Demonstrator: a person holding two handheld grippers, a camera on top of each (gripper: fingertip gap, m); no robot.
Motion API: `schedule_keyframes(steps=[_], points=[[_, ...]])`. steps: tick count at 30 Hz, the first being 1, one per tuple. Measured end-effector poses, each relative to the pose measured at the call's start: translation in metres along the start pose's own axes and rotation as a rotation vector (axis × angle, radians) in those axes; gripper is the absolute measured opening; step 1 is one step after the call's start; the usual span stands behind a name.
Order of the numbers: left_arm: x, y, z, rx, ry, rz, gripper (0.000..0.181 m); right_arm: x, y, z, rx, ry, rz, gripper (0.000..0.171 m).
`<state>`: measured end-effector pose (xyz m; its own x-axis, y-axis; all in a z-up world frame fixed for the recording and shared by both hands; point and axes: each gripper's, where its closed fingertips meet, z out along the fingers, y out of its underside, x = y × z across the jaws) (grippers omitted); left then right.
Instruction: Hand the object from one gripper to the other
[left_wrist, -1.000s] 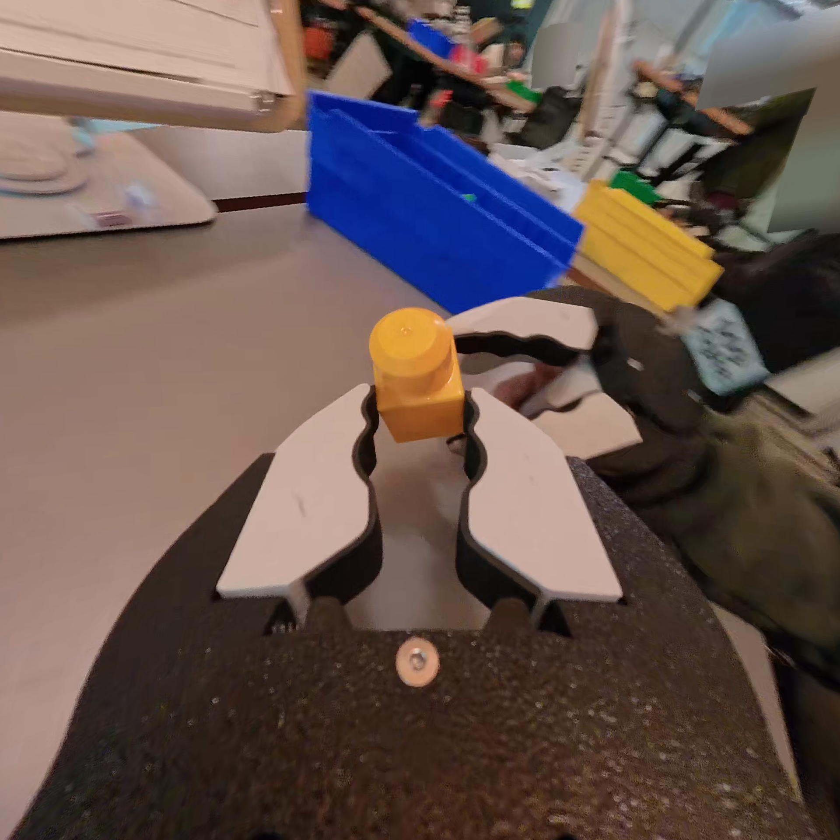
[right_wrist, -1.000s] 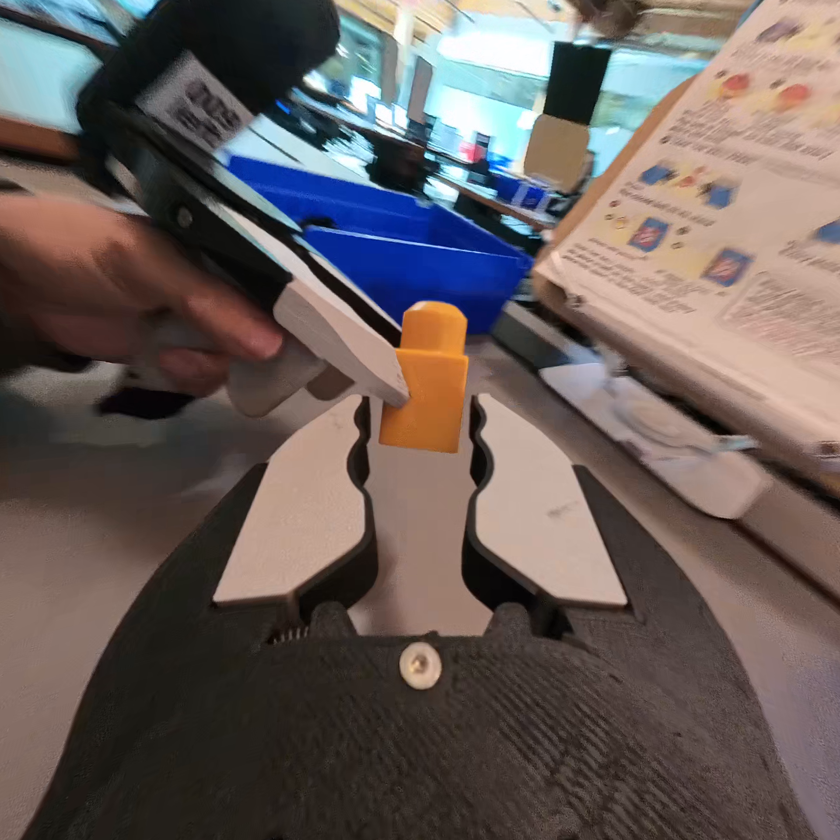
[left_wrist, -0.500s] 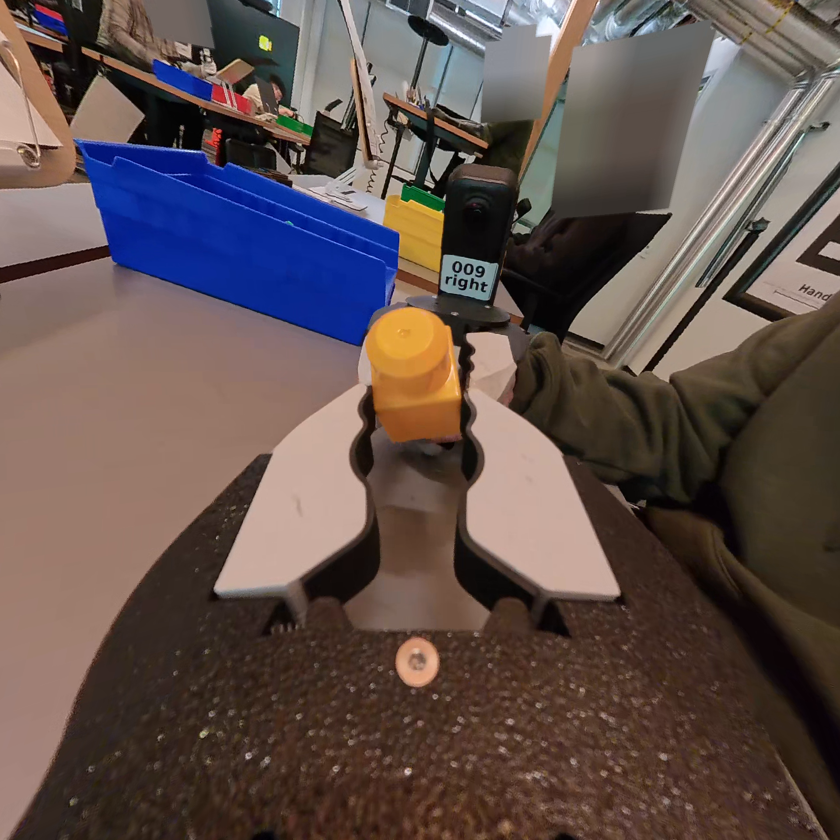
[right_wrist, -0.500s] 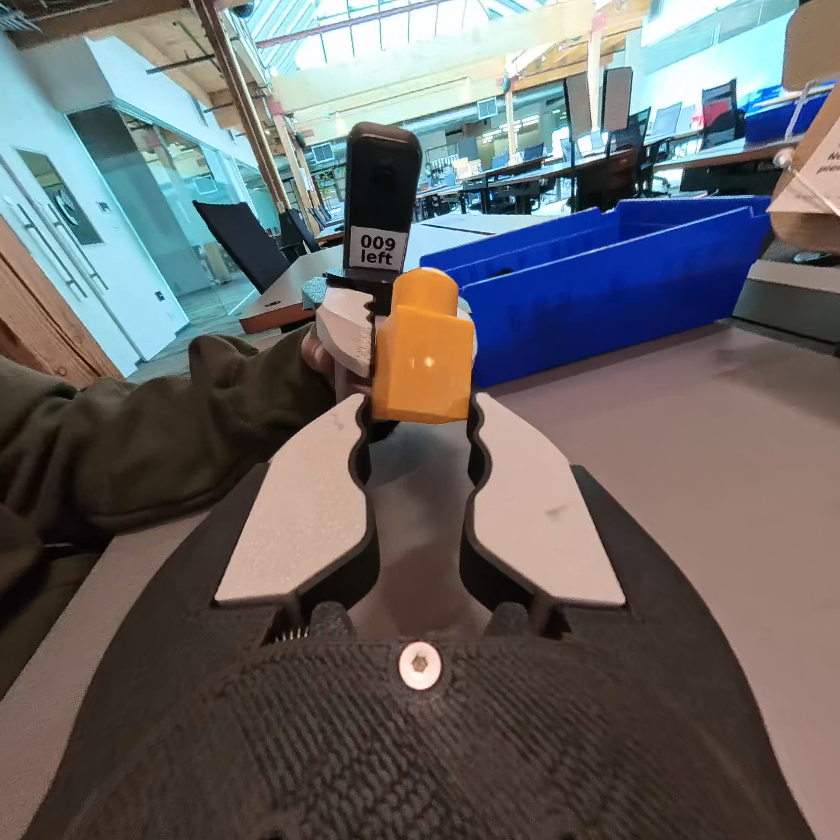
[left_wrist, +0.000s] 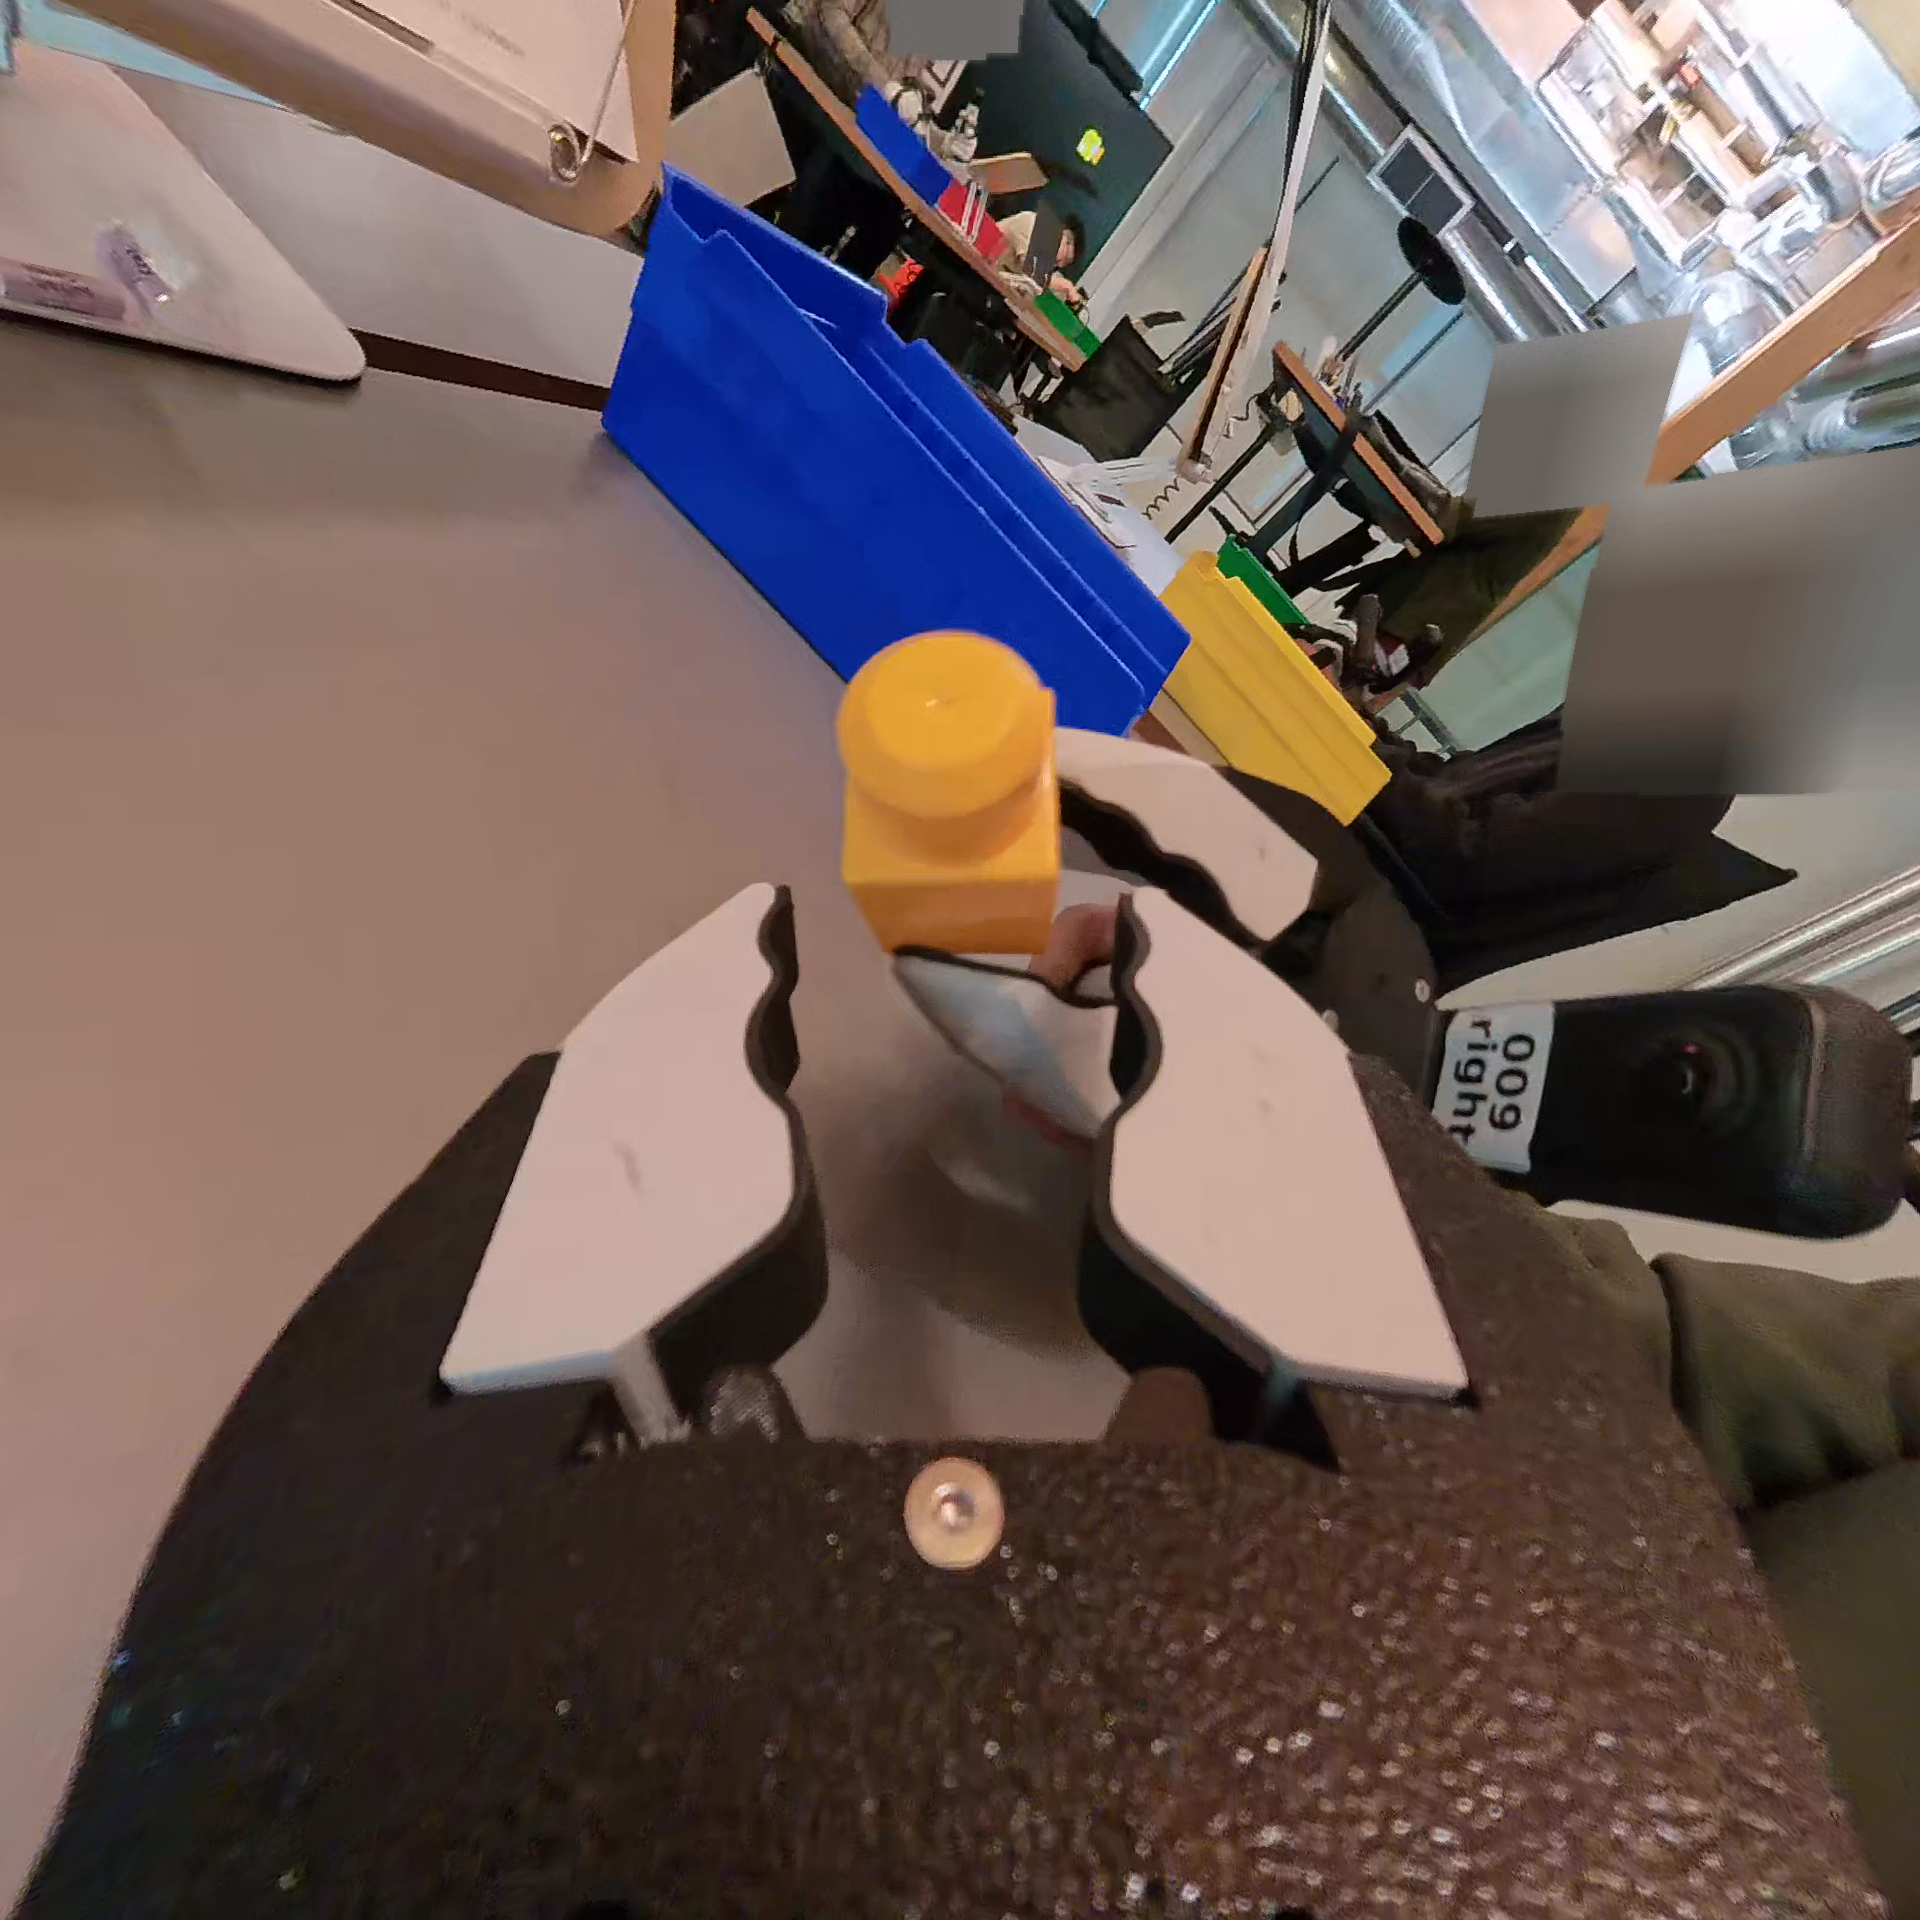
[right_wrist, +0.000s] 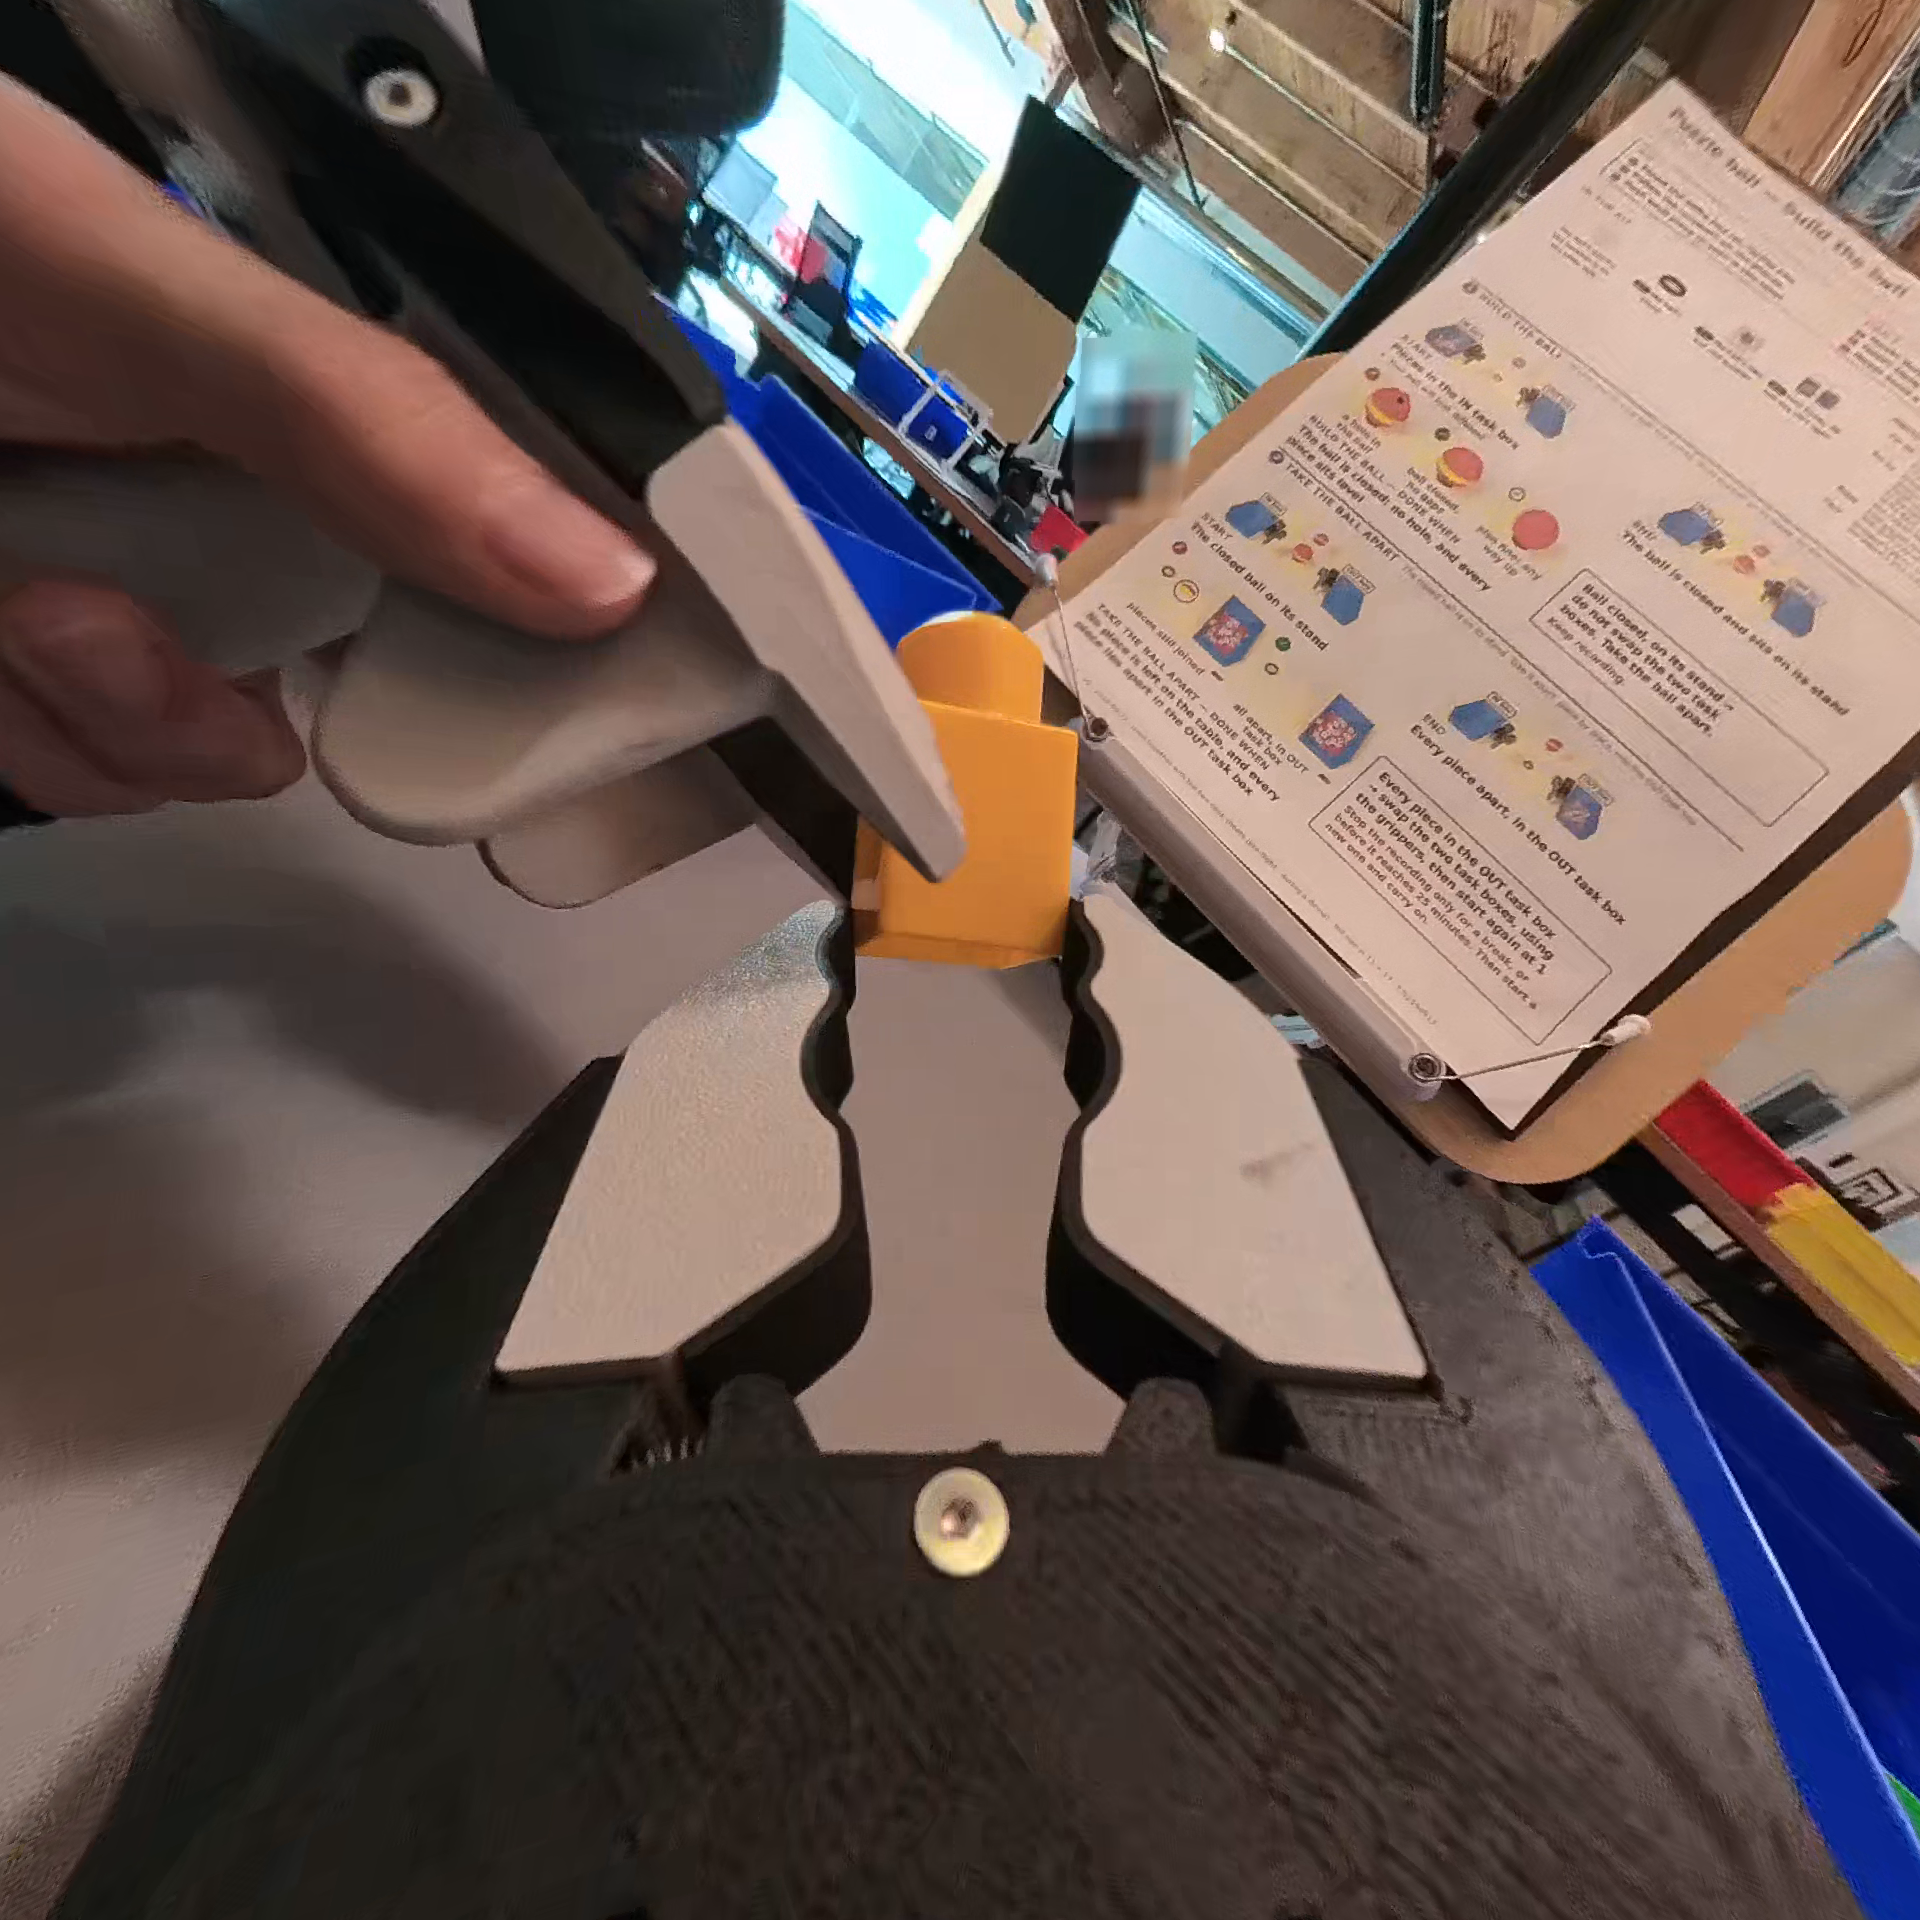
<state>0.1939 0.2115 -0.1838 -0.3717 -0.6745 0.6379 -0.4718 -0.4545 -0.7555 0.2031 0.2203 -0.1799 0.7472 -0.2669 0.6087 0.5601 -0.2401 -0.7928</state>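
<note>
The right gripper (right_wrist: 961, 925) pinches the orange block (right_wrist: 977, 821); the left gripper (left_wrist: 951, 925), jaws spread, should back straight off.

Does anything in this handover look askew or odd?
Only the grip: the right gripper pinches the yellow block by its bottom edge, at the very fingertips, so most of it sticks out. The left gripper is open around it. Nothing looks spilled or damaged.

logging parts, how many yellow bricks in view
1: the yellow brick pinched in the right tool, ahead of the open left tool. More may hide in the blue bin.
</note>
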Motion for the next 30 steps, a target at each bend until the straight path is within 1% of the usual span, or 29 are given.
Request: schedule_keyframes(steps=[1, 4, 6, 7, 8, 11, 12, 14, 16, 18, 21, 24, 26, 28, 30], points=[[0.0, -0.001, 0.0, 0.005, -0.006, -0.006, 0.054, -0.002, 0.001, 0.001, -0.015, 0.005, -0.013, 0.038], [-0.004, -0.004, 0.0, 0.033, -0.042, -0.012, 0.036, -0.004, 0.001, 0.002, -0.031, 0.02, -0.031, 0.038], [-0.004, -0.004, -0.001, 0.033, -0.023, -0.021, 0.036, -0.006, 0.0, 0.002, -0.026, 0.001, -0.01, 0.038], [-0.007, -0.002, -0.002, 0.021, -0.021, -0.019, 0.036, -0.009, 0.001, 0.001, -0.017, -0.039, 0.011, 0.043], [-0.01, 0.0, -0.003, 0.004, -0.023, -0.004, 0.036, -0.015, 0.003, 0.0, -0.007, -0.11, 0.048, 0.048], [-0.02, 0.007, -0.011, -0.06, -0.046, 0.06, 0.035, -0.039, -0.002, -0.014, 0.038, -0.455, 0.255, 0.063], [-0.02, 0.011, -0.013, -0.094, -0.032, 0.081, 0.035, -0.04, -0.004, -0.021, 0.045, -0.538, 0.315, 0.068], [-0.006, 0.024, -0.018, -0.198, 0.084, 0.107, 0.036, -0.039, -0.007, -0.033, 0.075, -0.643, 0.367, 0.078], [0.013, 0.037, -0.025, -0.293, 0.219, 0.111, 0.036, -0.037, -0.009, -0.041, 0.132, -0.66, 0.292, 0.083], [0.024, 0.052, -0.031, -0.397, 0.298, 0.094, 0.036, -0.038, -0.012, -0.044, 0.189, -0.613, 0.149, 0.096], [0.034, 0.071, -0.037, -0.512, 0.381, 0.058, 0.036, -0.056, -0.023, -0.047, 0.236, -0.637, 0.059, 0.1], [0.04, 0.079, -0.039, -0.562, 0.43, 0.011, 0.036, -0.075, -0.03, -0.051, 0.257, -0.684, 0.0, 0.096], [0.044, 0.081, -0.041, -0.576, 0.464, -0.017, 0.036, -0.08, -0.031, -0.052, 0.277, -0.691, -0.034, 0.071], [0.041, 0.082, -0.039, -0.573, 0.449, -0.007, 0.036, -0.08, -0.027, -0.05, 0.261, -0.692, -0.051, 0.07], [0.034, 0.073, -0.031, -0.508, 0.398, -0.016, 0.036, -0.071, -0.02, -0.041, 0.21, -0.621, -0.067, 0.07]])
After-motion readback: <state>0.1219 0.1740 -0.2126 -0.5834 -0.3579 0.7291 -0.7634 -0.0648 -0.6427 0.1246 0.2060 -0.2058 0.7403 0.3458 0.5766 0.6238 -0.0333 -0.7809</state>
